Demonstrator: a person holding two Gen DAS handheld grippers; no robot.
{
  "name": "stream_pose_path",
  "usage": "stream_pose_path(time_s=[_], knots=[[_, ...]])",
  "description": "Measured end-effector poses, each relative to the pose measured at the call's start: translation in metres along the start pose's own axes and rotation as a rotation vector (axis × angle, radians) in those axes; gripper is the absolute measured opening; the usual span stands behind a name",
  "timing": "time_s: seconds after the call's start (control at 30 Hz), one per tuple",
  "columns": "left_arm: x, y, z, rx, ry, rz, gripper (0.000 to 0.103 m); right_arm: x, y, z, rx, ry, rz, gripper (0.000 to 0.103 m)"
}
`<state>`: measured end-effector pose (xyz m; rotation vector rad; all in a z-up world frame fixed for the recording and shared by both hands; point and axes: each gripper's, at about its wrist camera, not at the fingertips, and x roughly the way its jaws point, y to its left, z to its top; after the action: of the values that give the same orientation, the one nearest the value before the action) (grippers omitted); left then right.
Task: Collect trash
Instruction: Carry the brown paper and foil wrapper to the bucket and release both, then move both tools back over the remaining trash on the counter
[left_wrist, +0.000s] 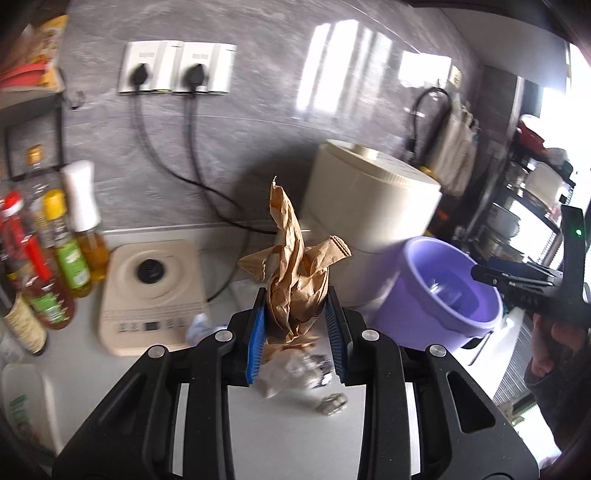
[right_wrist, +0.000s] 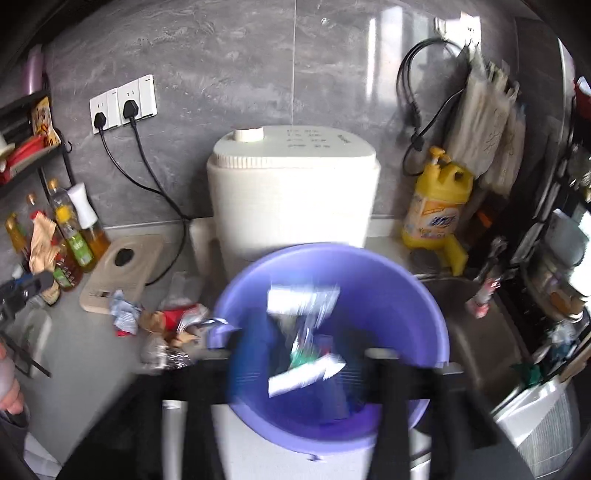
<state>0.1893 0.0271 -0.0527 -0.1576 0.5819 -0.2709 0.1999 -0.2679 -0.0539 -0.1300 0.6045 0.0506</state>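
My left gripper (left_wrist: 297, 306) is shut on a crumpled brown paper bag (left_wrist: 291, 266), held upright above the counter. Under it lies a heap of wrappers and foil (left_wrist: 295, 365). A purple bucket (left_wrist: 399, 295) stands to the right, and my right gripper (left_wrist: 491, 273) hovers over its rim. In the right wrist view my right gripper (right_wrist: 310, 347) is blurred, jaws apart over the bucket (right_wrist: 424, 295). A white and green wrapper (right_wrist: 306, 369) is loose between the fingers, inside the bucket. The trash heap (right_wrist: 173, 325) lies left of the bucket.
A white rice cooker (right_wrist: 291, 192) stands behind the bucket, a beige flat appliance (left_wrist: 151, 295) to the left, oil and sauce bottles (left_wrist: 62, 258) further left. A yellow detergent bottle (right_wrist: 436, 210) and a steel sink (right_wrist: 480, 332) are on the right. Plugged cords trail down the wall.
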Motion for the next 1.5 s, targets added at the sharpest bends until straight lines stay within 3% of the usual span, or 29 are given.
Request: stream_pose_path(time_s=[0.37,0.67,0.7,0.73,0.83,1.1,1.2,1.3,1.5], knots=[[0.056,-0.084,0.019,0.118,0.045,-0.200,0.030,-0.037,-0.055,-0.027,0.099,0.002,-0.094,0.061],[0.092,-0.154,0.034,0.209,0.082,-0.315,0.034,-0.077,-0.094,-0.060,0.160,-0.021,-0.213,0.075],[0.096,-0.157,0.036,0.209,0.083,-0.315,0.040,-0.081,-0.098,-0.065,0.174,-0.020,-0.221,0.075],[0.099,-0.161,0.038,0.206,0.083,-0.315,0.057,-0.084,-0.101,-0.068,0.183,-0.019,-0.225,0.075],[0.104,-0.164,0.044,0.172,0.076,-0.334,0.086,-0.092,-0.108,-0.076,0.201,-0.020,-0.240,0.078],[0.094,-0.150,0.042,0.147,0.071,-0.318,0.090,-0.093,-0.103,-0.088,0.208,-0.012,-0.210,0.085],[0.088,-0.138,0.039,0.132,0.077,-0.280,0.090,-0.088,-0.095,-0.087,0.196,-0.012,-0.175,0.089],[0.076,-0.122,0.034,0.126,0.070,-0.238,0.097,-0.079,-0.082,-0.085,0.179,-0.014,-0.127,0.092],[0.049,-0.083,0.024,0.116,0.068,-0.109,0.097,-0.066,-0.055,-0.083,0.176,-0.021,-0.013,0.095]])
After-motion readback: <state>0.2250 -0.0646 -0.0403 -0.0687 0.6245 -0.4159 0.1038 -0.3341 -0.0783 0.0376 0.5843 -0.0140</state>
